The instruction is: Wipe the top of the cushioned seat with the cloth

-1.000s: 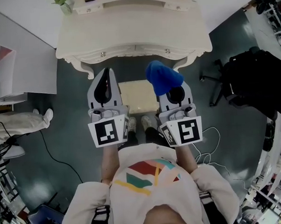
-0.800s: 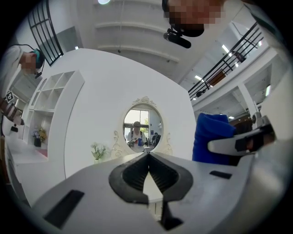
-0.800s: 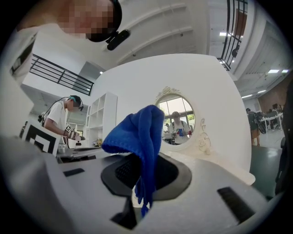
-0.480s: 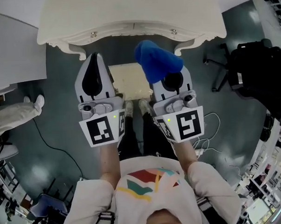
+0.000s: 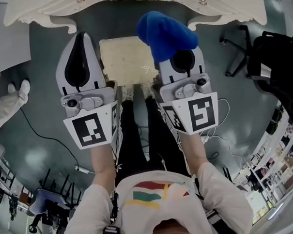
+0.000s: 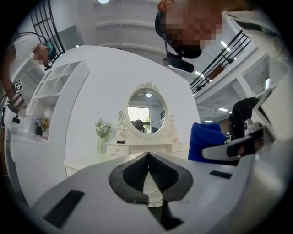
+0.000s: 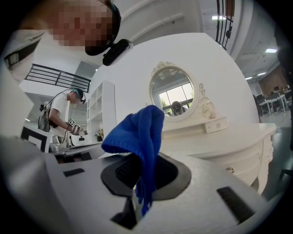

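Right gripper (image 7: pixel 143 155): its jaws are clamping the blue cloth (image 7: pixel 137 132), which is bunching above the tips and drooping down between them.

Left gripper (image 6: pixel 148 154): its jaws are meeting at the tips, and nothing is sitting between them.

Cloth, from the head view: it is puffing out past the front of the right gripper and overlapping the far right corner of the seat. (The right gripper view is showing it up in the air in front of the mirror, so it is not lying on the cushion.)

Seat (image 5: pixel 122 62): the cream cushioned top is facing up, low on the dark floor. It is showing between the two grippers, with its far edge just in front of the dressing table (image 5: pixel 132 5).

Grippers: the person is holding them side by side and apart, both pointing toward the dressing table, with the marker cubes nearest the body.

Person: the legs in black trousers are standing at the near edge of the seat, with the shoes right beside it.

Mirror (image 6: pixel 146 109): the oval glass is standing on the back of the dressing table, and a vase (image 6: pixel 100 142) of flowers is standing to its left.

Right of the scene: a black chair (image 5: pixel 275 60) is standing well apart from the seat.

Background: another person (image 7: pixel 59 114) is standing by white shelves.
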Tool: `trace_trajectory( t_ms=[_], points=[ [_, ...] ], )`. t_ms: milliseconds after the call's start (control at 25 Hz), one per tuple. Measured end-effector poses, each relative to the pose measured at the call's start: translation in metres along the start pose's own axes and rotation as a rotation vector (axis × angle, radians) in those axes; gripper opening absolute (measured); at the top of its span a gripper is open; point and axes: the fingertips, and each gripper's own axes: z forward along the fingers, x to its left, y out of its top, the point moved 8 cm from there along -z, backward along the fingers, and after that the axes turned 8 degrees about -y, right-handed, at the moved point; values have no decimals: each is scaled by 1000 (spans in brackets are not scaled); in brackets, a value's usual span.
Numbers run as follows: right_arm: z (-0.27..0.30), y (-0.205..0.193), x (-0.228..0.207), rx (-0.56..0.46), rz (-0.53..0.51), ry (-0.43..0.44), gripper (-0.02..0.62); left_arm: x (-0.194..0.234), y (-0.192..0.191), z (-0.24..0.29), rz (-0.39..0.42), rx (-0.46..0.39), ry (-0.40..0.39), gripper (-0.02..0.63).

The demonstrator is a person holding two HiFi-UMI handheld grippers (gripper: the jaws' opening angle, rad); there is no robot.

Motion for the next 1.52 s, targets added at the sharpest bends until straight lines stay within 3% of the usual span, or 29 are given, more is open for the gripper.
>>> trace_trajectory(
  t_ms=[440, 680, 1200, 1400, 1520],
  points=[
    [0, -104, 2, 99, -26, -16, 35, -4, -87, -21, 9, -2, -36, 5],
    [-2, -146, 3, 149, -58, -15, 35, -5, -125, -27, 8, 53, -27, 5],
    [-2, -181, 16, 285, -57, -11, 35, 12, -156, -47, -7, 96, 10, 5],
    [8, -197, 25, 364, -2, 14, 36, 23, -163, -54, -4, 111, 32, 5],
    [15, -208, 32, 408, 85, 52, 37, 29, -167, -61, 1, 121, 55, 5]
  ],
)
